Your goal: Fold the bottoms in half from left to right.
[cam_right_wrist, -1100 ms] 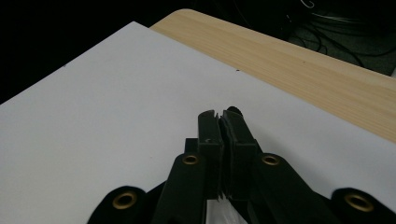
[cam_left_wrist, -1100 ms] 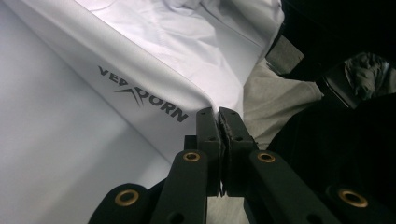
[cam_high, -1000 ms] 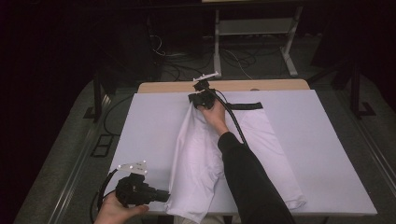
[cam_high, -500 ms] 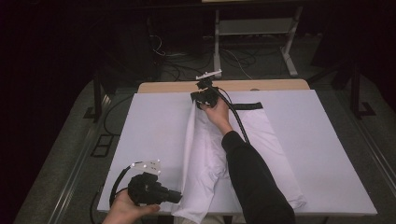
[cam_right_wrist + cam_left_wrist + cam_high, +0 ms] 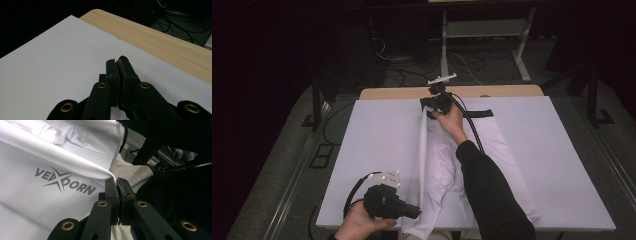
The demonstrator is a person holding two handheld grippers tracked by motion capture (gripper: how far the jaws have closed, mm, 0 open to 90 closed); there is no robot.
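White garment (image 5: 439, 165): left edge now lifted rightward into a fold; left gripper (image 5: 416, 212) and right gripper (image 5: 428, 108) fingers clamped, seemingly on its cloth.

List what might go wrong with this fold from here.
The left hand-held gripper pinches the white garment at the table's near edge, so cloth may slide off. The right hand-held gripper holds only a thin pinch, which could slip. The raised fold between them may settle crooked.
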